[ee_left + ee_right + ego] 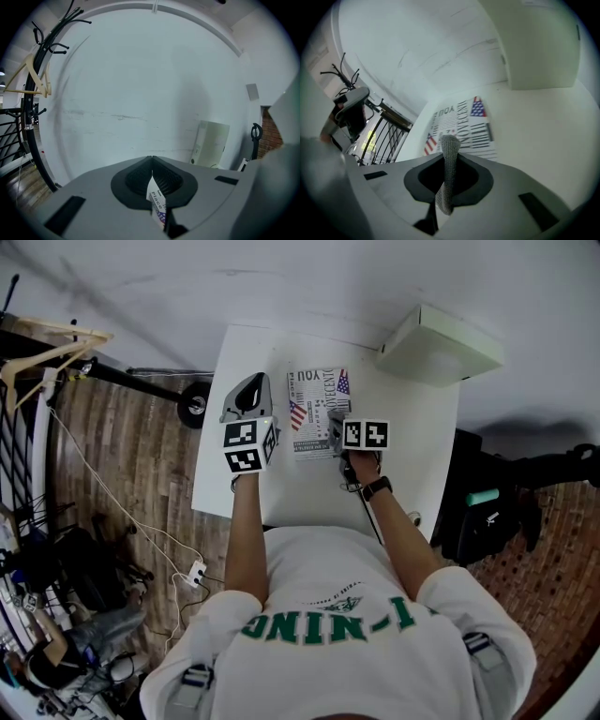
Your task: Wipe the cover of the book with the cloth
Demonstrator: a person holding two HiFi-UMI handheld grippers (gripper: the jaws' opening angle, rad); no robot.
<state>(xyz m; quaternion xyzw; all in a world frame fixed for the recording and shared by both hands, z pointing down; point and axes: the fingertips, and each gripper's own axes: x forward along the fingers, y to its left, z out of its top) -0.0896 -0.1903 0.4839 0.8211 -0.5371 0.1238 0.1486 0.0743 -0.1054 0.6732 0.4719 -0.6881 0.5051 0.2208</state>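
The book (317, 399), its cover printed with black lettering and flags, lies flat on the white table (422, 460); it also shows ahead in the right gripper view (461, 126). My right gripper (336, 427) hangs over the book's near right part, shut on a grey knitted cloth (446, 187) that stands up between its jaws (448, 161). My left gripper (249, 395) is just left of the book. Its jaws (152, 164) are shut on a thin printed paper edge (157, 202) with blue and red print like the book's cover.
A pale box (438, 343) sits at the table's far right corner, also seen in both gripper views (211, 143) (539, 42). A coat rack with a wooden hanger (35, 79) stands left of the table. Cables lie on the wooden floor (131, 493).
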